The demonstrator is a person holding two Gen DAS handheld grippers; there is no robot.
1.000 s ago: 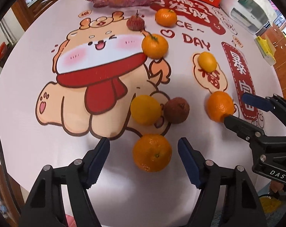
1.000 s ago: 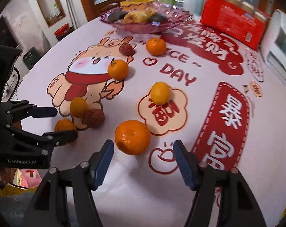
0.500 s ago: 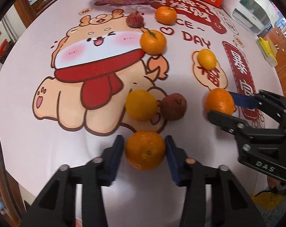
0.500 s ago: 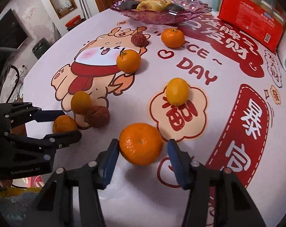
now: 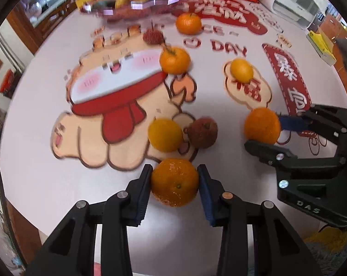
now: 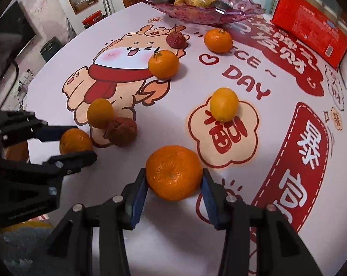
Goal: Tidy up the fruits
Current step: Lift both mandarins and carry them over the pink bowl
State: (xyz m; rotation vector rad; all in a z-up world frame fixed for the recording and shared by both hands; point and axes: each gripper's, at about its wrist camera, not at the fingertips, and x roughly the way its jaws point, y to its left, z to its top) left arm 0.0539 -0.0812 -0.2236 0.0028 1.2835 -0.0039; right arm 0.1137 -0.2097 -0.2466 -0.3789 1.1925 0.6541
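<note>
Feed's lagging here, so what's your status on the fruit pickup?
Left tongs closing on a mandarin; right tongs closing on another mandarin. Both on the tablecloth. Pink bowl far side, loose fruit between.

A cartoon-printed cloth (image 6: 150, 241) covers the bench. At the far right stand a red box (image 6: 311, 32) and a white appliance (image 5: 295, 0).

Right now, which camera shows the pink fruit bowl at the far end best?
The right wrist view: the bowl is sharp there, its scalloped rim and the food inside clear. In the left wrist view the bowl sits at the top edge, smeared by blur, so its contents are hard to make out.
</note>
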